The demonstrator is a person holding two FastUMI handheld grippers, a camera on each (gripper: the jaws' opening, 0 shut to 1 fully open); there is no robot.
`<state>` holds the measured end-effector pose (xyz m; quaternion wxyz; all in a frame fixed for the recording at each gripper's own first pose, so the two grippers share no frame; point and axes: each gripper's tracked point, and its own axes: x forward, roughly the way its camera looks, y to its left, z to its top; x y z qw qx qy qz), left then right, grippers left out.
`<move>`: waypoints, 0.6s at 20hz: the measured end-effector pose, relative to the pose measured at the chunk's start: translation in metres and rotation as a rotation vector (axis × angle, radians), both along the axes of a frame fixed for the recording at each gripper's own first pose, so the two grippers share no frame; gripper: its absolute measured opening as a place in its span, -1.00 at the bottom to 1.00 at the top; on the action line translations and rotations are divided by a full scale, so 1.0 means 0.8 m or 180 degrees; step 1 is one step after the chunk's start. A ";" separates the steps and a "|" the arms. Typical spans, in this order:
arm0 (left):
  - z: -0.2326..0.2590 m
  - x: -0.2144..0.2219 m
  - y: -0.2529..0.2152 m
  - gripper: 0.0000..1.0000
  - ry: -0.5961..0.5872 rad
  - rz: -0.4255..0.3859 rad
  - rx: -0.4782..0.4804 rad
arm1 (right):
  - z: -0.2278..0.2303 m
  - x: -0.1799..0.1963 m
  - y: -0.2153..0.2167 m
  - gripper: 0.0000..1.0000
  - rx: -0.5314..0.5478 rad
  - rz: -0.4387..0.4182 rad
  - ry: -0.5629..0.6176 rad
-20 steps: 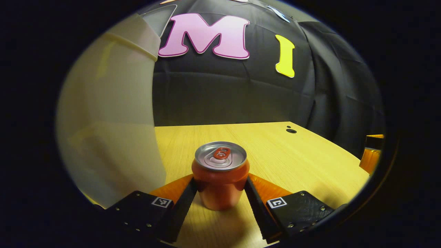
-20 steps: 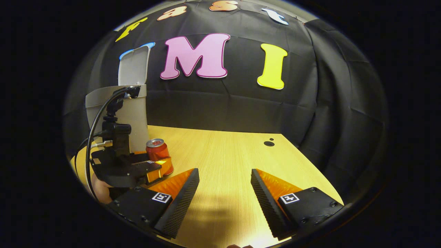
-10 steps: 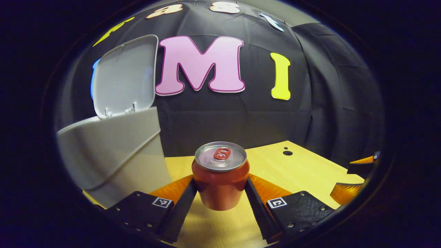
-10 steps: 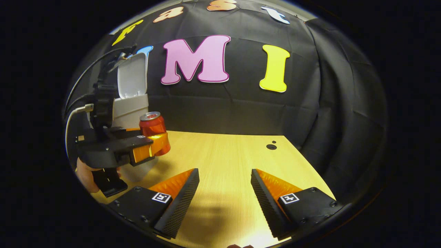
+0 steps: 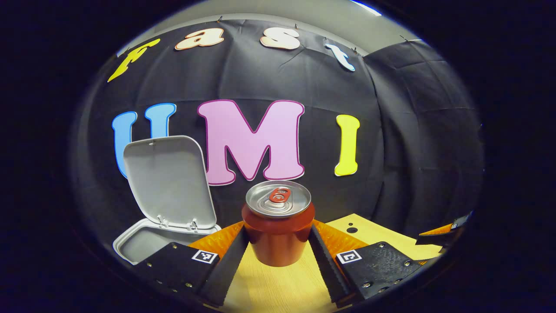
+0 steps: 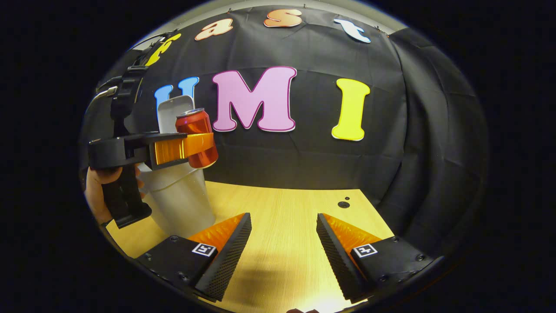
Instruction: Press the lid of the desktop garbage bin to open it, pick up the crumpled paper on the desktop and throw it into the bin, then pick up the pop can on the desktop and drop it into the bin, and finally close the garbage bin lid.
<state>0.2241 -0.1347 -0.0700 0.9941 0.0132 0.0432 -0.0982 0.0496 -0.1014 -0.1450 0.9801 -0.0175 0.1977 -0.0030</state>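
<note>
The light wooden desk (image 6: 286, 217) carries a pale grey plastic bin (image 6: 184, 198) with its hinged lid (image 5: 167, 180) raised. The left claw (image 5: 278, 245) pinches a red aluminium pop can (image 5: 278, 228) aloft beside the bin's opening. The right claw (image 6: 282, 243) hovers spread above the desk.

Left gripper (image 5: 278, 256) holds the pop can (image 5: 278, 228) upright between its fingers, off the worktop (image 5: 269, 291). In the left gripper view the garbage bin (image 5: 147, 241) lies lower left of the can, its lid (image 5: 167, 180) standing up at the bin's rear. In the right gripper view the can (image 6: 196, 138) hangs just above the bin (image 6: 180, 195). Right gripper (image 6: 282, 256) hovers over the worktop (image 6: 282, 217), apart from the bin.
</note>
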 end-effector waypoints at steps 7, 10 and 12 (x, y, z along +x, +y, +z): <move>0.066 -0.022 0.027 0.69 -0.0156 0.0069 -0.0035 | 0.066 -0.002 0.013 0.96 -0.0046 0.0079 -0.0266; 0.076 -0.031 0.050 0.69 -0.0149 0.0193 -0.0058 | 0.078 -0.005 0.019 0.96 -0.0048 0.0111 -0.0333; 0.077 -0.030 0.071 0.69 -0.0146 0.0288 -0.0026 | 0.082 -0.009 0.023 0.96 -0.0040 0.0124 -0.0352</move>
